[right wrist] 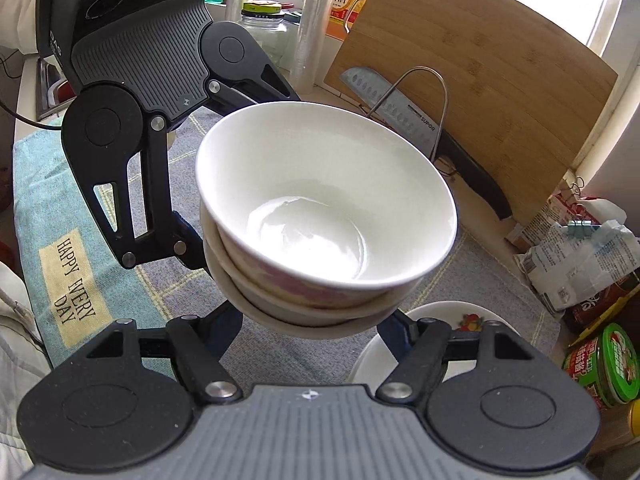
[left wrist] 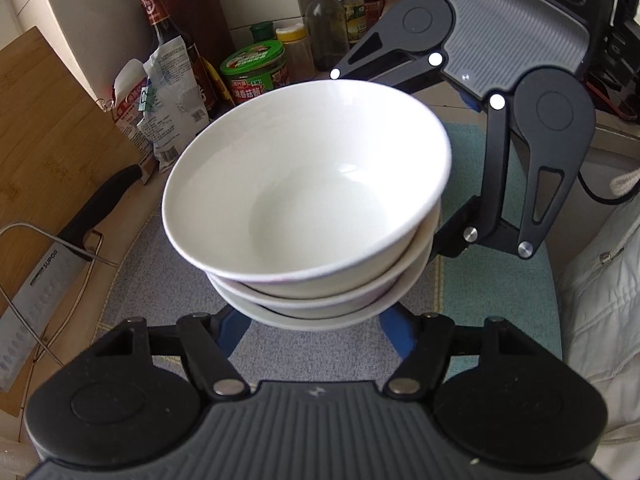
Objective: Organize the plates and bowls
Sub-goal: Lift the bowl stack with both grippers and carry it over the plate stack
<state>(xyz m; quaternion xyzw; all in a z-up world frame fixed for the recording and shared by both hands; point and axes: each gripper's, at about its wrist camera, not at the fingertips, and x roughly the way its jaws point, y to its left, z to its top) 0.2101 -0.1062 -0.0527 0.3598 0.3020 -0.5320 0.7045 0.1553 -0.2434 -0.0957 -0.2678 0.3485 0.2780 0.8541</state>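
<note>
- Stack of bowls point(left wrist: 304, 184): three white ones nested, lifted clear of the grey mat point(left wrist: 168, 292), held tilted in the air above it.
- Left hand-held gripper point(left wrist: 312, 320): blue fingers closed against the bottom bowl's underside on both sides, bearing the stack from the near side in its own view.
- Right hand-held gripper point(right wrist: 316, 328): same kind of hold from the opposite side of the stack, fingers pressed on the lowest bowl; jaws set fairly wide because the bowl is wide.
- Done, judging by this: bowls already gathered into one stack and picked up by both grippers.
- White plate point(right wrist: 424, 320): lies on the mat below the stack, just beside the right gripper, partly hidden; fruit print visible.
- Left: set the stack down at its spot, unclear where; plate not yet put away.
- Knife point(right wrist: 404, 112) and cutting board point(right wrist: 500, 80) behind the stack, well apart.
</note>
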